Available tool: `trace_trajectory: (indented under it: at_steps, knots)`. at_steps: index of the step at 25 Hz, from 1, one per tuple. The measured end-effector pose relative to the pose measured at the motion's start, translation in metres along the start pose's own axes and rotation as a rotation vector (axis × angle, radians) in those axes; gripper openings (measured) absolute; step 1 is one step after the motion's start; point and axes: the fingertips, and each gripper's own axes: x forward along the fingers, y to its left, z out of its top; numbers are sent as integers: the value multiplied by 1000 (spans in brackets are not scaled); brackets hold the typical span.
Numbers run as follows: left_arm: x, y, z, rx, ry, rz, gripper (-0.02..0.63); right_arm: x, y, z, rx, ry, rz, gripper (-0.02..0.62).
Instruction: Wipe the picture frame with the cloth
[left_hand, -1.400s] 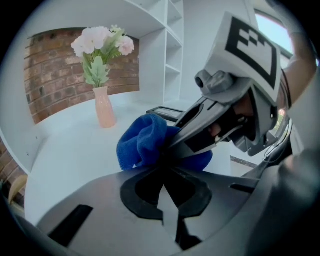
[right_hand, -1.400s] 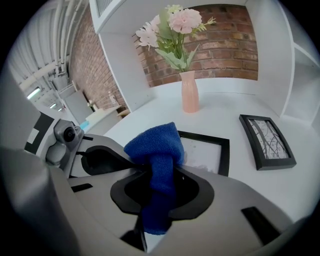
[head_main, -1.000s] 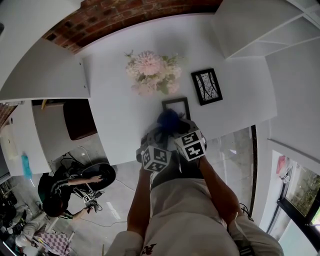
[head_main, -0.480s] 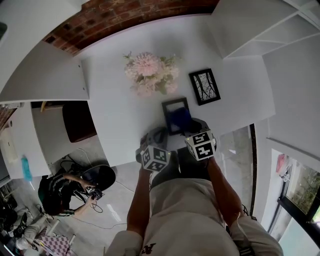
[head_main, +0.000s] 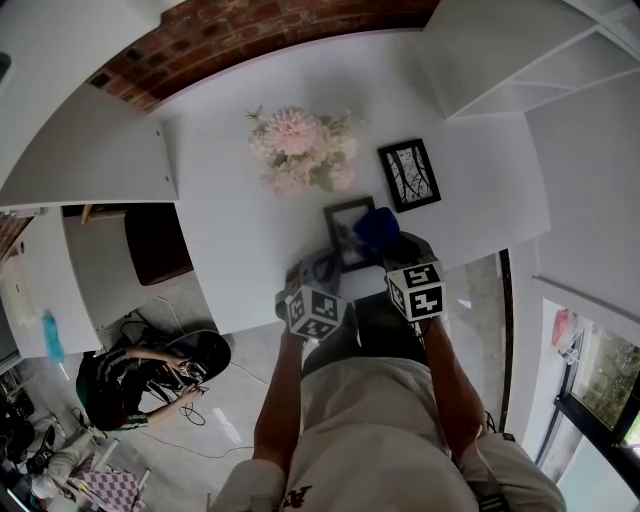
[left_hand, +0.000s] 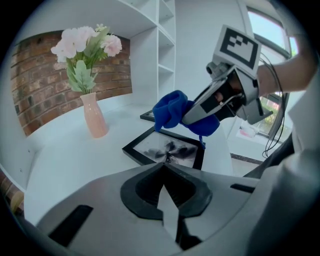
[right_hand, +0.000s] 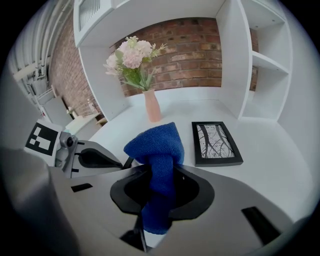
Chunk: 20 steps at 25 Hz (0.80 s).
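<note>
A pink vase of flowers (left_hand: 94, 116) is standing at the left of the white tabletop (right_hand: 280, 165). The left gripper (left_hand: 165, 185) is pointing at the near picture frame (left_hand: 167, 150), jaws pressed together on nothing. The blue cloth (right_hand: 155, 150) is hanging at this frame's right edge, pinched by the right gripper (right_hand: 159, 172). A 2nd frame (right_hand: 216, 142) is lying flat farther right.
</note>
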Motion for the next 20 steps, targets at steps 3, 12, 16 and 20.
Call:
trace_trajectory:
  at_steps: [3,12,16,20]
  knots:
    - [3,0,-1,-6,12,-4,-3,2,8,10,-7,-17,22,83]
    - [4,0,0,-27,30,-9,-3,27,48,34,-56,-47,109,83]
    - [3,0,-1,-29,33,-2,-3,45,64,33,-59,-20,144,83]
    - [4,0,-1,-33,35,8,-3,62,73,29,-65,14,162,83]
